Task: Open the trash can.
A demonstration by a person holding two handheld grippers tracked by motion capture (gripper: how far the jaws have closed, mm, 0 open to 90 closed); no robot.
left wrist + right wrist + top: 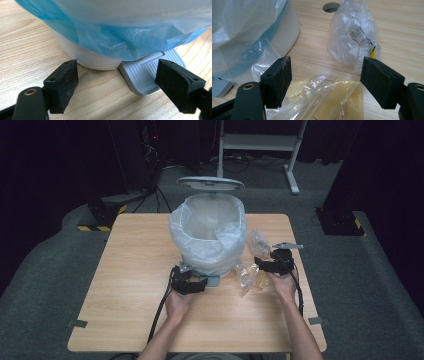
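The high view looked down and forward from above the person's side of the wooden table (130, 285), far enough back to take in the whole top, the bin (210, 237) at its middle and the dark floor beyond. The left gripper view sat low, almost at table level, looking along its two black jaws straight at the foot of the bin (97, 61) and its grey pedal (145, 75), very close. The right gripper view rode slightly higher, tilted down, close over the clear plastic bags (352, 37) beside the bin. All three shared the bin's white wall and blue liner; both gripper views also caught the pedal.
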